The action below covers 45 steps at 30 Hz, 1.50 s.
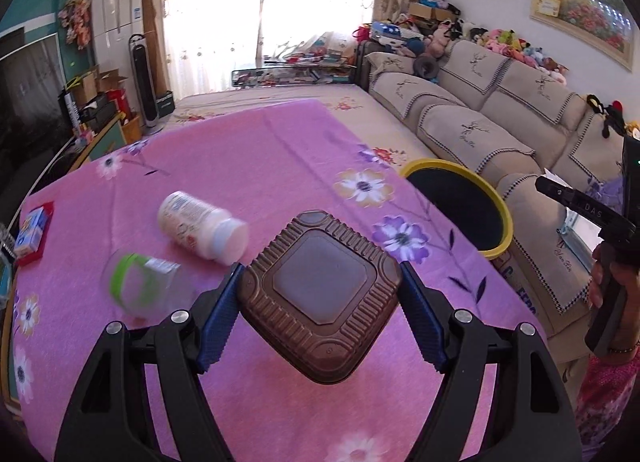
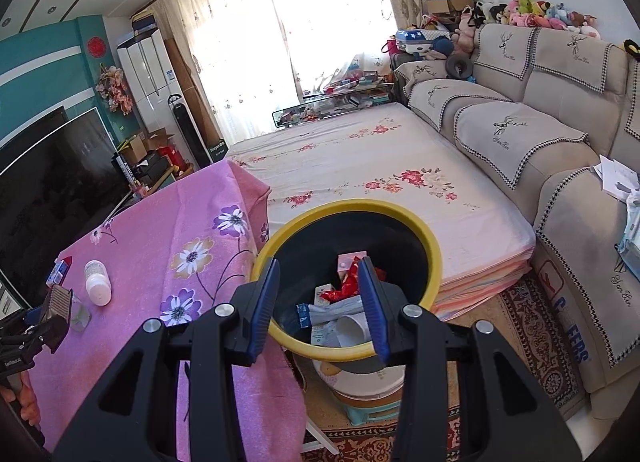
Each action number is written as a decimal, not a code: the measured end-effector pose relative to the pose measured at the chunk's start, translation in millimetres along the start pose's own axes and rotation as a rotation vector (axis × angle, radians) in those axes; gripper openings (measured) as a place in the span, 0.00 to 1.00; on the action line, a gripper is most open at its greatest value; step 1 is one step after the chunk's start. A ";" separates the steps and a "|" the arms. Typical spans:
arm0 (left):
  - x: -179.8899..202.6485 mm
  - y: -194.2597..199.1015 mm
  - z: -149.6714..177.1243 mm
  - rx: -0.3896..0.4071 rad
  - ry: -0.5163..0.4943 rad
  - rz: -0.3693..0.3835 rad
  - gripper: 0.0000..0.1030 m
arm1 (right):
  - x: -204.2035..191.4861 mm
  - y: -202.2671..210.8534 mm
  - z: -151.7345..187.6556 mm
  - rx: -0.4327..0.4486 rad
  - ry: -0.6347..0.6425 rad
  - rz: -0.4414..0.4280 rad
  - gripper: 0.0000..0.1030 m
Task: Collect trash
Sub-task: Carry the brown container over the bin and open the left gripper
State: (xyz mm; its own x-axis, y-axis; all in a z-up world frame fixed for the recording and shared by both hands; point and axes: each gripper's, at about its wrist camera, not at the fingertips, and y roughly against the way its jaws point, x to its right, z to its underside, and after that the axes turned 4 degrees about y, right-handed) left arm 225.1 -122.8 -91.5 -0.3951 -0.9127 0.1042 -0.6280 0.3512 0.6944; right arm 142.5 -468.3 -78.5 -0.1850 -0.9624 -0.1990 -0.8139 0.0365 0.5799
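Currently, a brown ribbed tray point(image 1: 320, 298) is clamped between the blue pads of the left gripper point(image 1: 322, 318), turned corner-on so two opposite corners are pressed by the fingers, and held above the pink flowered tablecloth point(image 1: 248, 165). A white bottle point(image 1: 202, 227) and a clear cup with a green band point(image 1: 144, 286) are seen lying on the cloth to its left. The right gripper point(image 2: 318, 306) is held over the yellow-rimmed bin point(image 2: 434, 262), its fingers apart and nothing between them; wrappers and cartons point(image 2: 340, 302) are seen inside the bin.
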 end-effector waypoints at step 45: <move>53.2 15.7 -44.8 0.112 0.026 0.105 0.93 | 30.0 -7.3 6.3 -0.061 0.004 -0.047 0.47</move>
State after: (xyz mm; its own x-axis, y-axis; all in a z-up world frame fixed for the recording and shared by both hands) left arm 224.3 -175.2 -43.1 -0.4460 -0.8743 0.1914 -0.6553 0.4647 0.5955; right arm 139.5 -495.7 -93.7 -0.1448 -0.9637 -0.2242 -0.7867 -0.0253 0.6168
